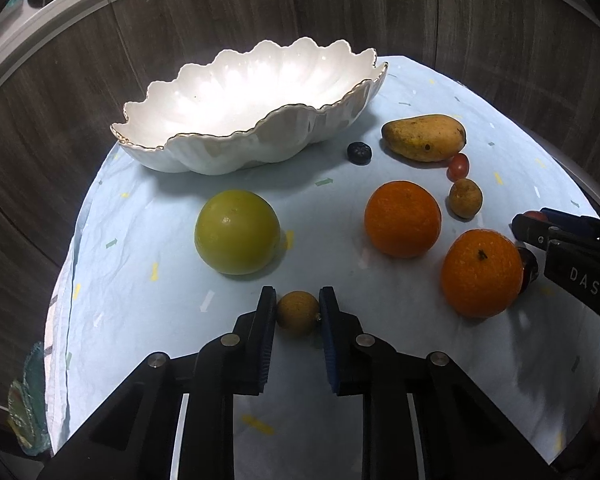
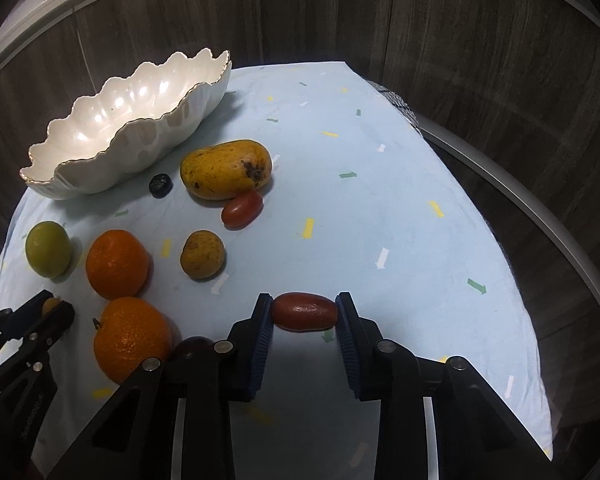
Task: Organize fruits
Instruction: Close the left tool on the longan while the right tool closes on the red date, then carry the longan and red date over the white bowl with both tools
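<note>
My left gripper (image 1: 298, 307) is shut on a small brown round fruit (image 1: 298, 316) that rests on the pale blue tablecloth (image 1: 160, 280). The right gripper (image 2: 304, 307) is shut on an oblong red fruit (image 2: 304, 312), its pads pressing on both ends. A white scalloped bowl (image 1: 220, 136) with nothing in it stands at the back left. Loose on the cloth lie a green round fruit (image 1: 236, 236), two oranges (image 1: 402, 218) (image 1: 480, 272), a yellow mango (image 1: 424, 138), a dark berry (image 1: 359, 153), a small red tomato (image 1: 459, 166) and a second brown fruit (image 1: 465, 198).
A dark red fruit (image 2: 192, 346) lies half hidden behind the right gripper's left finger, next to the near orange (image 2: 132, 338). The round table (image 2: 480, 240) ends close on the right and front. Dark wood panels (image 2: 460, 40) stand behind it.
</note>
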The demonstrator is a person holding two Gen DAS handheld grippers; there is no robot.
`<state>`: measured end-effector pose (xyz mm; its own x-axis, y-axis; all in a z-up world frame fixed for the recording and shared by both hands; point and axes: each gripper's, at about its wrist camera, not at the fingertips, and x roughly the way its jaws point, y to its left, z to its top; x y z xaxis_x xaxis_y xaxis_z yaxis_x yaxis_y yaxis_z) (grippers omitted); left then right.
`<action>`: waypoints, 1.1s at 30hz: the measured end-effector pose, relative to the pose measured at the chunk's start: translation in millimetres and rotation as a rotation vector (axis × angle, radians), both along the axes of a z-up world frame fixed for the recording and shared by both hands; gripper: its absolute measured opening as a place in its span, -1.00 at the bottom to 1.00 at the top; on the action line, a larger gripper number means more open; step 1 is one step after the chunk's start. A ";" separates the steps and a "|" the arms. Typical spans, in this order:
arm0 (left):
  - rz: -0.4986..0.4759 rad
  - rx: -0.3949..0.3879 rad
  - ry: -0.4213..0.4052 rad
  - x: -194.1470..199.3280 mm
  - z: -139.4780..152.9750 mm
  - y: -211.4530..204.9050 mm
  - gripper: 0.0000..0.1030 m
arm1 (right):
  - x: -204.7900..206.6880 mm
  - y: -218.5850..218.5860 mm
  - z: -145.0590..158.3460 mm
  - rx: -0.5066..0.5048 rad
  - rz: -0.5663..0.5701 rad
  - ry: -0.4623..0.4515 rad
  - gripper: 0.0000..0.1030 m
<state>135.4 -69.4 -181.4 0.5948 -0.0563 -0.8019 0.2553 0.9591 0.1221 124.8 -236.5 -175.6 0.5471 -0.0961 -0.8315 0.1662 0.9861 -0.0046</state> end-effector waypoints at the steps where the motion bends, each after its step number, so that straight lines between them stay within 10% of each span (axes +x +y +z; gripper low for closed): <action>1: -0.002 0.002 0.000 -0.2 0.5 0.0 -0.57 | -0.5 -0.3 0.6 0.003 0.000 -0.001 -0.37; 33: 0.047 -0.021 -0.135 -6.2 69.1 25.4 -0.57 | -13.0 26.4 72.5 0.020 0.077 -0.162 -0.37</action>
